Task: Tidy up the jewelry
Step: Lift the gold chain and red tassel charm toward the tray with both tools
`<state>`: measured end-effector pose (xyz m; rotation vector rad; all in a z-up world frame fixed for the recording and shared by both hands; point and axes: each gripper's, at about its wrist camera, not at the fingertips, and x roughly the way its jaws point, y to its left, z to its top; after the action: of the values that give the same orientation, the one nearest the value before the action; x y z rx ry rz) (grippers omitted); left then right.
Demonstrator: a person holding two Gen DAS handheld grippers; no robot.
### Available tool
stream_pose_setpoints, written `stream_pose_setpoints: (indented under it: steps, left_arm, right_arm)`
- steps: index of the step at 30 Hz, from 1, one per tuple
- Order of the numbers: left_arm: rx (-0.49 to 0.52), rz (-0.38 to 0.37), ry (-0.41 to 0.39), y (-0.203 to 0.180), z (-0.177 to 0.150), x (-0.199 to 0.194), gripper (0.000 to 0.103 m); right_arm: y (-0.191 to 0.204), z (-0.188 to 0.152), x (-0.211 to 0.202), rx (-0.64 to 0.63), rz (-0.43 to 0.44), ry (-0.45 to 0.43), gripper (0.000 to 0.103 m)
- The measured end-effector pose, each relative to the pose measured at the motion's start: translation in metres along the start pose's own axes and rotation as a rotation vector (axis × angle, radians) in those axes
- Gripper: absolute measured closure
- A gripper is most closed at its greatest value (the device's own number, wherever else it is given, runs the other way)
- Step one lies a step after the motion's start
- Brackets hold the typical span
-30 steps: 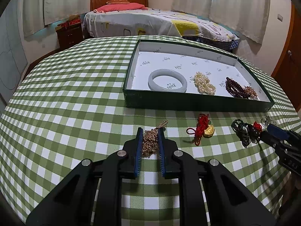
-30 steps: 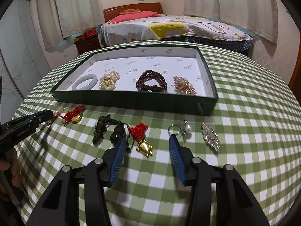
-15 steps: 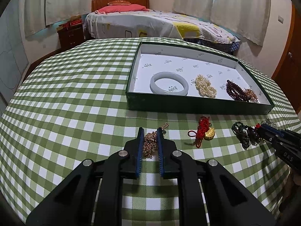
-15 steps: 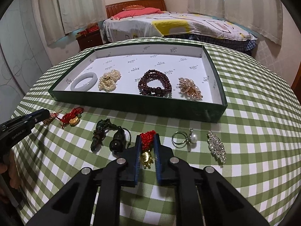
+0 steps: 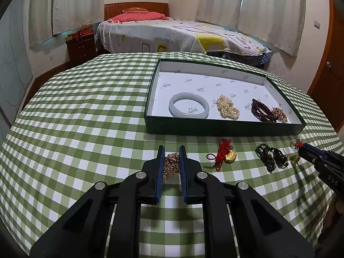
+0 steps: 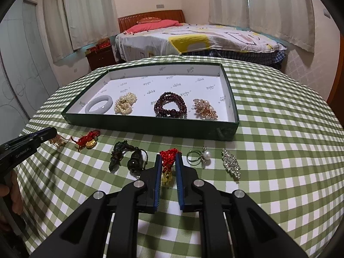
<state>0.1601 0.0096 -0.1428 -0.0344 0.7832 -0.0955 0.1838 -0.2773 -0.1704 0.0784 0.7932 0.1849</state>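
Observation:
My left gripper (image 5: 171, 150) is shut on a gold chain bracelet (image 5: 171, 164) and holds it just above the checked cloth. My right gripper (image 6: 168, 158) is shut on a red knot charm with a yellow pendant (image 6: 168, 161). A green tray (image 5: 223, 126) with a white lining holds a jade bangle (image 5: 188, 108), a pearl bracelet (image 5: 228, 109), a dark red bead bracelet (image 6: 170, 107) and a gold bead cluster (image 6: 204, 111). The left gripper also shows at the left of the right wrist view (image 6: 50, 132).
Loose on the cloth before the tray lie a red cord charm with a gold ingot (image 6: 88, 140), a dark green cord pendant (image 6: 126, 158), a pearl ring (image 6: 198, 158) and a crystal brooch (image 6: 231, 165). A bed (image 6: 193, 38) stands behind the round table.
My right gripper closed on the red knot charm and lifted it. My left gripper stayed shut on the gold chain, which now hangs shorter between the fingers.

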Motion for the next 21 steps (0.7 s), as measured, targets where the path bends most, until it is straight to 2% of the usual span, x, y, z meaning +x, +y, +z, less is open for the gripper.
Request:
stream_pose_setpoints:
  steps: [13, 21]
  left_arm:
    - [0.006, -0.018, -0.068, -0.006, 0.012, -0.028, 0.090]
    - [0.013, -0.057, -0.120, -0.018, 0.033, -0.042, 0.090]
  right_arm:
    - [0.003, 0.008, -0.019, 0.003, 0.003, -0.054, 0.090]
    - [0.005, 0.025, -0.032, 0.003, 0.014, -0.104, 0.090]
